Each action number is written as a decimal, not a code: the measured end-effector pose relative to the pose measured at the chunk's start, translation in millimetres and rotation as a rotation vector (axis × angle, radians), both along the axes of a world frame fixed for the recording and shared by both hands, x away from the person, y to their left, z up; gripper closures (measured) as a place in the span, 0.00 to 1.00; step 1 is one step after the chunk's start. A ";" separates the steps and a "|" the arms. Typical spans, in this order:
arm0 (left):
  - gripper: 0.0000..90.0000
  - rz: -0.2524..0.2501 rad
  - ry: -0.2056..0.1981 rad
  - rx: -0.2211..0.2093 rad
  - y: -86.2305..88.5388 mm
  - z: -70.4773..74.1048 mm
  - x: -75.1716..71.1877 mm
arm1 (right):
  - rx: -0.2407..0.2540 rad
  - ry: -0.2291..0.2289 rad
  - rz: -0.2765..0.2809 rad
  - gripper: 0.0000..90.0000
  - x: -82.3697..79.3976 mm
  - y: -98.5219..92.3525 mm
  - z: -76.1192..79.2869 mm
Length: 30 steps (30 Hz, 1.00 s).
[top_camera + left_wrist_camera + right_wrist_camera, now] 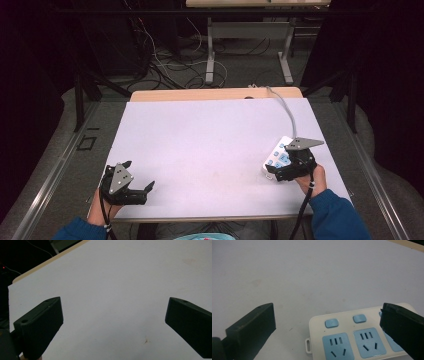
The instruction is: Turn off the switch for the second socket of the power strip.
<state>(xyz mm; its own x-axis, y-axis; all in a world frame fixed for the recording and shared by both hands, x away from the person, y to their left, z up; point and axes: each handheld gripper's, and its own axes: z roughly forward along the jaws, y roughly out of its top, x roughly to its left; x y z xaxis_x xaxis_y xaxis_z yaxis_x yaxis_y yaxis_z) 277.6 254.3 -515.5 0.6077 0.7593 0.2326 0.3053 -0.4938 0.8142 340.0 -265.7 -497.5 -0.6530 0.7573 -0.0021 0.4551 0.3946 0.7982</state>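
My left tool (137,176) sits at about 8 o'clock on the white bench (210,145), and its jaws are wide apart with nothing between them. My right tool (280,167) is at about 4 o'clock, just over the near end of a white power strip (278,155) with blue sockets (337,345). Its jaws are apart too, one on each side of that end, not squeezing it. The strip's grey cord (285,107) runs off toward 12 o'clock.
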 end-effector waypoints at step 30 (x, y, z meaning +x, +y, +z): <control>0.01 -0.004 0.001 0.004 0.1 0.1 -0.4 | -0.030 -0.034 0.033 0.00 -32.4 5.6 -7.4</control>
<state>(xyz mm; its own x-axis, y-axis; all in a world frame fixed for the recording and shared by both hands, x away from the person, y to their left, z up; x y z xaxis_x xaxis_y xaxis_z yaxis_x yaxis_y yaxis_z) 277.2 254.3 -515.4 0.6106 0.7561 0.2355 0.3042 -0.4984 0.8118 307.6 -260.1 -504.8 -0.6769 0.7346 -0.0466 0.4146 0.4328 0.8005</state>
